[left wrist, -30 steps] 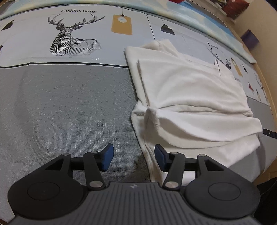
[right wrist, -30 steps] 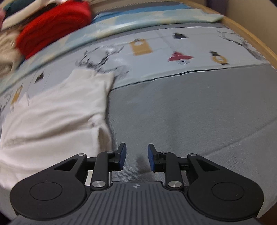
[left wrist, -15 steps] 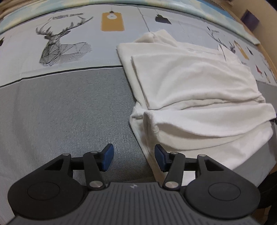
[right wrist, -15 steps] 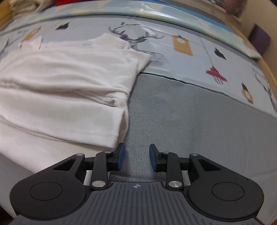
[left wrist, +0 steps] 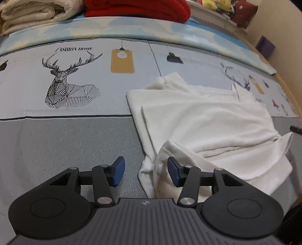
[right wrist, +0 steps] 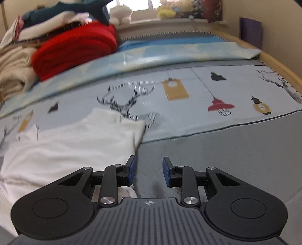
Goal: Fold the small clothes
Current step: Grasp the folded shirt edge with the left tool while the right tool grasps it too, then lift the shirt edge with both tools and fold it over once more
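The work surface was a bed spread with a grey and pale-blue bedcover (left wrist: 56, 135) printed with a line-drawn deer (left wrist: 66, 83), hanging lamps and the words "FASHION HOME"; a wooden bed edge (right wrist: 279, 62) and a beige wall ran along the right side. At the far end lay a folded red blanket (right wrist: 75, 49) beside a cream quilt (left wrist: 34, 15), with soft toys (right wrist: 166, 9) on a sill behind them. The white garment (left wrist: 207, 122) lay partly folded across the boundary between the printed band and the grey area, its layers doubled over and a lower corner turned up. The left gripper (left wrist: 144, 170) was spread wide with nothing between its blue pads (left wrist: 119, 169), its right pad over the garment's near-left edge. The right gripper (right wrist: 148, 170) was also parted and empty, hovering over bare grey cover with its left finger just beside the garment's right edge; this view was slightly blurred
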Available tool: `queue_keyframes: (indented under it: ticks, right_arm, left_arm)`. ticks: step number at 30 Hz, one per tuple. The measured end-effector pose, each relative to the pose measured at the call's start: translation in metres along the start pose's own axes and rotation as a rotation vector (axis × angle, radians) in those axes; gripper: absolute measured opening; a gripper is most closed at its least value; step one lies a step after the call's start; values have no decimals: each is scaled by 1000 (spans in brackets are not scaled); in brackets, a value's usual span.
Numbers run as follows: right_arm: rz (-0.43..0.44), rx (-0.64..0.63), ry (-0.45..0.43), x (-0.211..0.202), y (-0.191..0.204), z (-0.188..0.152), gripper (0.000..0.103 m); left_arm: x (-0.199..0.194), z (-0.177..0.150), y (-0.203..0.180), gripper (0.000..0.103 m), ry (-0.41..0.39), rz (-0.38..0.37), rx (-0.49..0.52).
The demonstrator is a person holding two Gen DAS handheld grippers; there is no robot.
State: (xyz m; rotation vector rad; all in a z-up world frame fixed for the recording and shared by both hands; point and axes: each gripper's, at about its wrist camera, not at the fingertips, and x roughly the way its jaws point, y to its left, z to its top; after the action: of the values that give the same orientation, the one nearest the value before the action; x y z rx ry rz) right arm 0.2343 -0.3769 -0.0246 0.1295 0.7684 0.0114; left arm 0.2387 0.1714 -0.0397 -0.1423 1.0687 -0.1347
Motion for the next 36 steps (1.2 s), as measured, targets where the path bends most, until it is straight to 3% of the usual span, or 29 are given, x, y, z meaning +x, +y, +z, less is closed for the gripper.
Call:
queue_keyframes:
  ticks: [4, 9, 13, 20, 22, 24, 28, 29, 31, 32, 34, 36]
  right_arm:
    - [33, -100, 21, -1, 6, -7, 32]
    - [50, -327, 66, 3, 28, -25, 33]
    - [66, -479, 79, 9, 52, -37, 36]
    - [66, -492, 42, 21, 66, -25, 43]
    - [79, -498, 46, 26, 69, -23, 43]
    - [105, -509, 49, 29, 74, -22, 43]
    - [164, -539, 46, 32, 81, -21, 43]
    - [177, -546, 49, 32, 82, -21, 42]
    - [206, -559, 60, 32, 84, -22, 20]
    - [215, -562, 71, 33, 84, -21, 4]
    - [233, -536, 61, 29, 82, -16, 4]
    - [304, -411, -12, 16, 70, 0, 4]
  left_arm:
    - [-4, 2, 18, 55, 17, -53, -72]
    - [6, -6, 7, 57, 85, -38, 38]
    - [15, -5, -12, 58, 69, -17, 116]
    - [28, 12, -18, 57, 11, -45, 115]
    - [31, 14, -19, 50, 13, -61, 126]
    - [34, 14, -21, 23, 27, -84, 149]
    - [31, 12, -23, 11, 30, -120, 197]
    - [30, 12, -23, 11, 29, -126, 202]
    - [28, 13, -22, 7, 27, -127, 207]
    - [27, 14, -20, 7, 23, -123, 205]
    - [20, 19, -17, 6, 4, -127, 188]
    - [10, 28, -11, 6, -40, -148, 143]
